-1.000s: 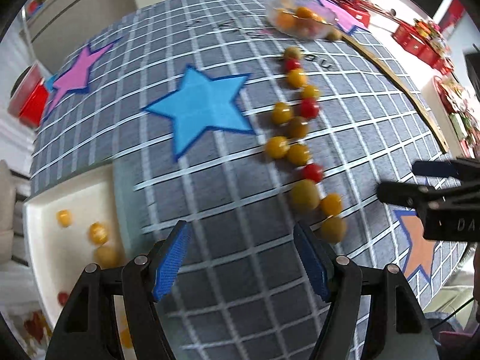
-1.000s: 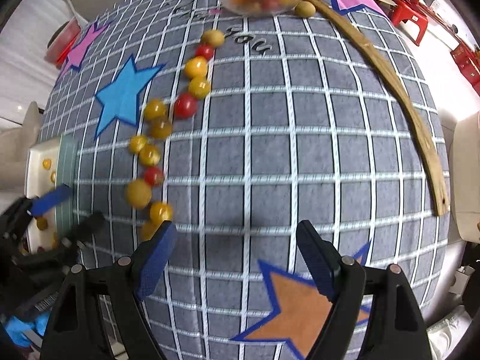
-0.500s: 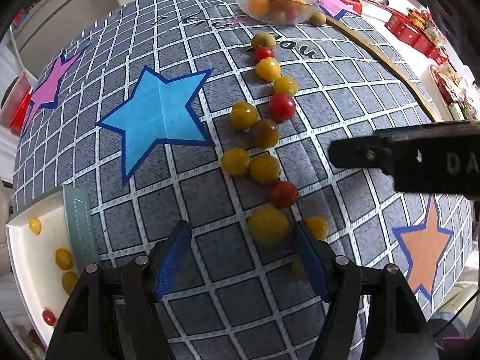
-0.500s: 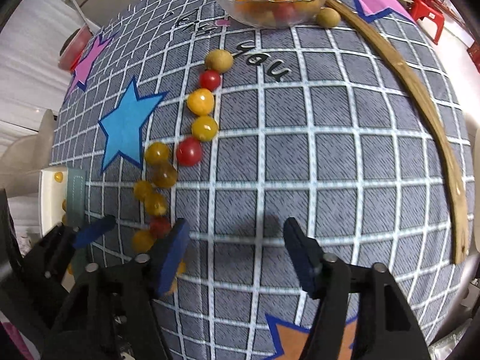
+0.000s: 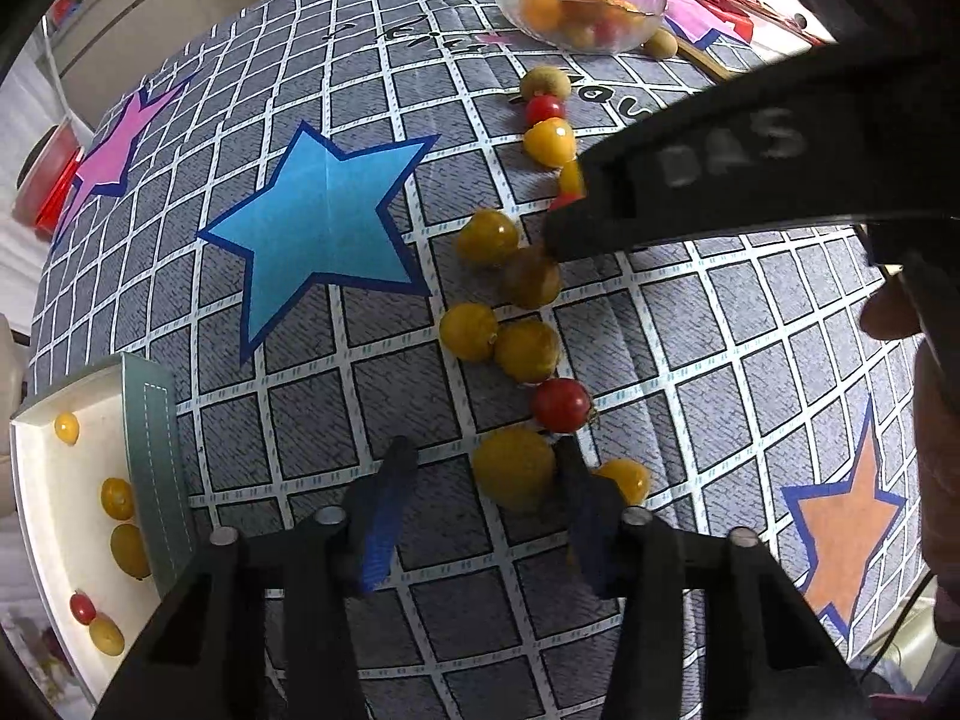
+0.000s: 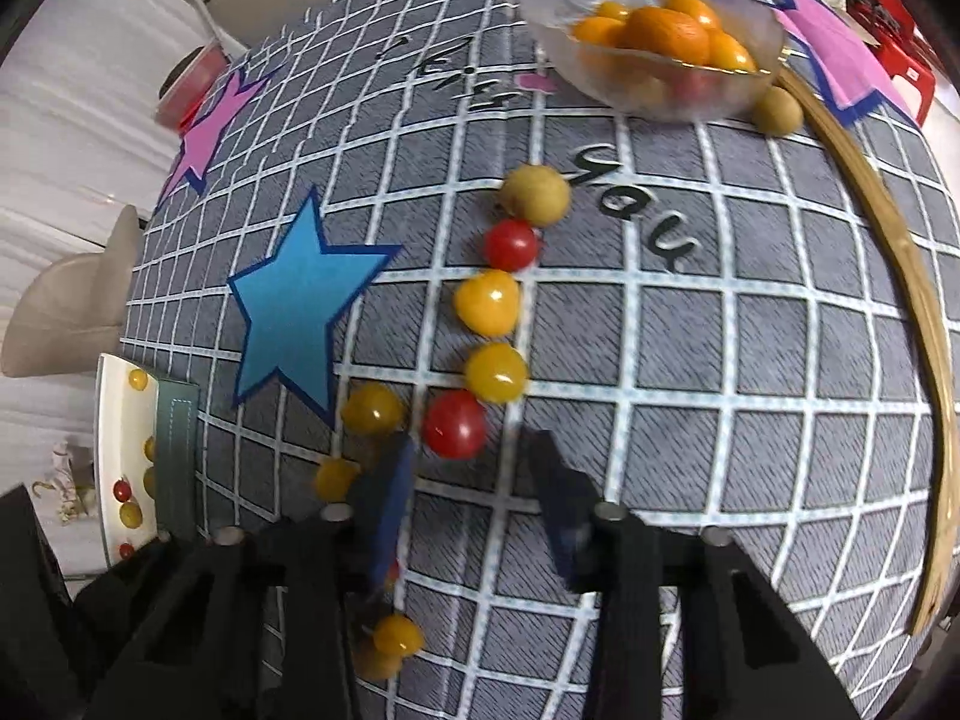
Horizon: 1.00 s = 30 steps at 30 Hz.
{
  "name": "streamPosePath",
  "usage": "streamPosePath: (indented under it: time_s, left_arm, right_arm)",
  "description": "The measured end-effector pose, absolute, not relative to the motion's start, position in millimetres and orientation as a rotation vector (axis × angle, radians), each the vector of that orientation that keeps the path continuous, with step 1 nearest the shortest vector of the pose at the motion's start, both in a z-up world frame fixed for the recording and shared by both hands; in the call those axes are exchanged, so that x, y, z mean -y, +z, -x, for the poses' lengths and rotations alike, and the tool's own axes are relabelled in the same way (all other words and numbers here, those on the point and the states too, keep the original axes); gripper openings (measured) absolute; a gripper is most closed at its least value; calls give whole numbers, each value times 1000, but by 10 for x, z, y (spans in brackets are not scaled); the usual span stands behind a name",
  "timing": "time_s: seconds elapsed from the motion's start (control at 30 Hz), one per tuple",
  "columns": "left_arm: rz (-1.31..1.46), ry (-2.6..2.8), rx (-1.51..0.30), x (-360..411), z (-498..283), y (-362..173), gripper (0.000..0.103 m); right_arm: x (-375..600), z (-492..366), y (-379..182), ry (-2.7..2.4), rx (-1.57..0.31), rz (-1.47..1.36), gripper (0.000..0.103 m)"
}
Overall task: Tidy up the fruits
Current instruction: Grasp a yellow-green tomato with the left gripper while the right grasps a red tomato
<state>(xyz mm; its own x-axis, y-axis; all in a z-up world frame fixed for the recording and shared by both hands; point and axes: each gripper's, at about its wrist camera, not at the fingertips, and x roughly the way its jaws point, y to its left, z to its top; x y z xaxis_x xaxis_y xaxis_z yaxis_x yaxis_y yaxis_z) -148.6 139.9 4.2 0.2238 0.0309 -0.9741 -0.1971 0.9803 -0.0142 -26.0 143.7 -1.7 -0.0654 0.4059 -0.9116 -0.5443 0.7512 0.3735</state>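
A winding row of yellow and red cherry tomatoes lies on the grey checked cloth [image 5: 690, 360]. My left gripper [image 5: 485, 453] points down over the near end of the row and its jaws are closing. A large yellow tomato [image 5: 513, 468] sits between them against the right finger, with a gap to the left finger. My right gripper [image 6: 473, 441] is further up the row, jaws also closing. A red tomato [image 6: 454, 423] lies at its fingertips, beside the left finger and apart from the right one. In the left wrist view the right gripper's black body hides part of the row.
A white tray [image 5: 36, 480] with several tomatoes sits at the cloth's left edge. A glass bowl [image 6: 648, 42] of orange fruit stands at the far side, a brownish fruit [image 6: 777, 111] beside it. A curved wooden strip [image 6: 900, 300] runs along the right. A red container [image 5: 48, 180] is off the far left.
Both grippers came down onto the tomato row and their jaws narrowed. The left now straddles the large yellow tomato. The right swung left across the cloth to the red tomato.
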Motion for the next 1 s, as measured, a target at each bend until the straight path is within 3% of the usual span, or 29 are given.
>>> streamPosePath:
  time_s: [0.03,0.07,0.13,0.43,1.0]
  left_arm:
    - [150,161,-1339,-1424,1452,69,44]
    - [154,164,-1338,-1427,1440,74,35]
    - [158,154,-1337,-1440,1425,108,28]
    - [279,143,-1346,-1713,1554,172,28]
    - [184,116,-1303,-1827,2291,710,28]
  right_arm:
    - [-1465,255,-28,781,-1443,120,27]
    - [-1473,248,-32,783,-1446,115,21]
    - [-1480,253,-33,787,-1447,114,21]
    - [-1109,377,60,773,-1456,87,21]
    - [-655,1182,343,742,-1469,138,21]
